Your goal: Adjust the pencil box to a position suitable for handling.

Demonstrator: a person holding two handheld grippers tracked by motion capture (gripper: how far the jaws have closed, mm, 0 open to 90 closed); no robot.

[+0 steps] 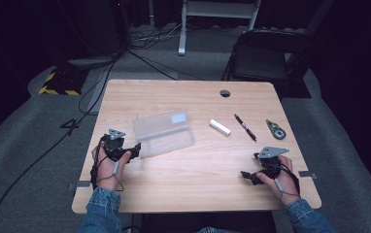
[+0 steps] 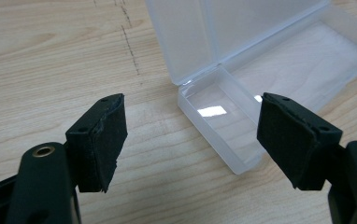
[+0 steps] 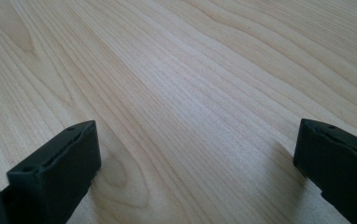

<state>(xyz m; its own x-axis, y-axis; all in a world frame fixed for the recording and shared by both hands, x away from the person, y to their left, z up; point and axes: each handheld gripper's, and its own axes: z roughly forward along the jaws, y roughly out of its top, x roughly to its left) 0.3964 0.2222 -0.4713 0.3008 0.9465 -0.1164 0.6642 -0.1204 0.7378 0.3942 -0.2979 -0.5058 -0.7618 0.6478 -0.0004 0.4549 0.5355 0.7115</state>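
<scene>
We read the work in hand as packing the clear plastic box (image 1: 166, 133), which lies open near the middle of the table (image 1: 198, 174) — lid up at the far side, tray toward us. That much looks done: the box is open and ready. Its tray, seen through the left gripper view (image 2: 260, 112), is bare, so nothing has gone in yet.

Our left gripper (image 1: 134, 149) sits just beside the box's near left corner, its jaws spread with only air between them; in its own view the corner of the tray lies ahead of the pads and apart from them. Our right gripper (image 1: 246, 175) rests low over bare wood, well to the right of the box and nearer to us, jaws likewise spread and holding nothing.

What seems left is the filling — three small things lie in a row to the right of the box: a white eraser-like block (image 1: 220, 127) closest, a pen (image 1: 245, 127) beyond it, and a small dark green tool (image 1: 275, 129) farthest. None is touched. Then, we judge, the lid would need closing.
</scene>
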